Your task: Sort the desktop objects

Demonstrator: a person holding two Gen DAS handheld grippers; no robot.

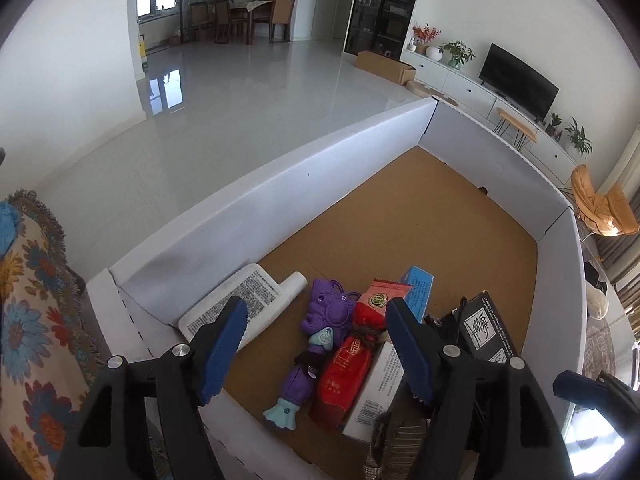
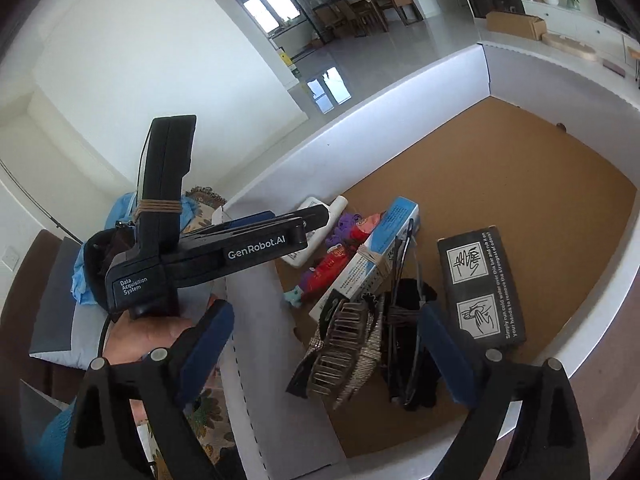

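Tray (image 1: 280, 184): white walls, cardboard floor; items heaped at the near corner.
Black box (image 2: 480, 284): "Simply run cold water over this bar".
Left gripper (image 1: 316, 350): wide, empty; marked "GenRobot.AI".
Right gripper (image 2: 328, 354): wide, empty.

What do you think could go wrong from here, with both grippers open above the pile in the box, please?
1. The items lie packed together: the purple toy touches the red packet, so closing the left gripper may pinch both.
2. The right gripper hangs over the metal hair clip and black clips; they could tangle and lift together.
3. The two grippers work close and might collide.
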